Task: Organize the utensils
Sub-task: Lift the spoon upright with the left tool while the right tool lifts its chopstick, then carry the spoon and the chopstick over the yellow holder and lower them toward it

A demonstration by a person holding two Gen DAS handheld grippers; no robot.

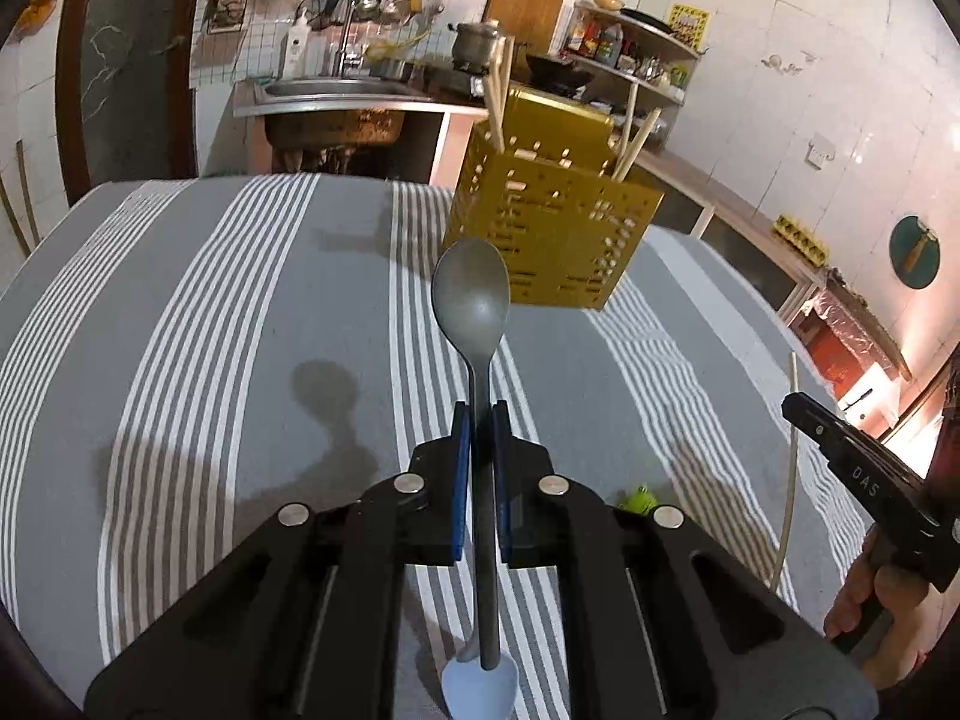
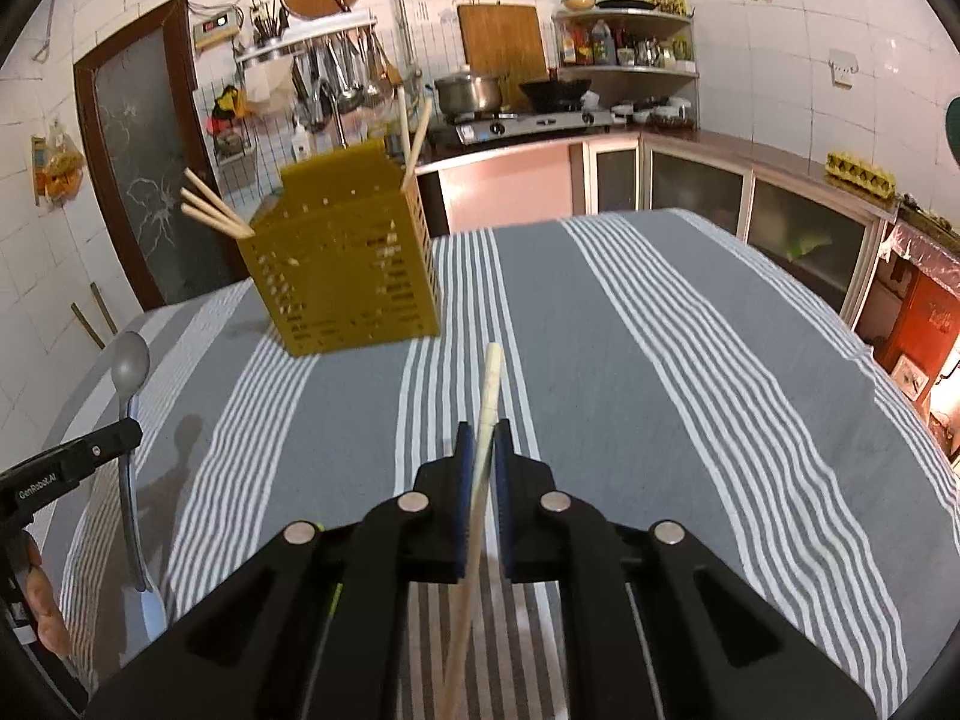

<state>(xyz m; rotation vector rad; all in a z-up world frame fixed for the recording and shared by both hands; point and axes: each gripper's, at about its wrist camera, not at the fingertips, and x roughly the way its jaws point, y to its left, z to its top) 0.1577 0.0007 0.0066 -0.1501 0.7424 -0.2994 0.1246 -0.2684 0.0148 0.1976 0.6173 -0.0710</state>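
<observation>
Both hand-held grippers loaded, yellow holder ahead

Left hand-held gripper (image 1: 480, 420) clamps a grey spoon (image 1: 471, 294) mid-handle; right hand-held gripper (image 2: 483, 438) pinches a chopstick (image 2: 491, 378). Both look light, stiff and likely slick. The yellow holder (image 2: 342, 282) stands on the striped tabletop (image 2: 660, 390).

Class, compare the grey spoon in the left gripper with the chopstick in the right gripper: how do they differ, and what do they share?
The grey spoon is dark grey, the chopstick pale cream. The spoon ends in a broad oval bowl; the chopstick is a thin straight stick. The spoon stands nearly upright in its view, the chopstick leans slightly. Shared: each is clamped between blue pads, by the left gripper and right gripper, above the striped cloth.
</observation>
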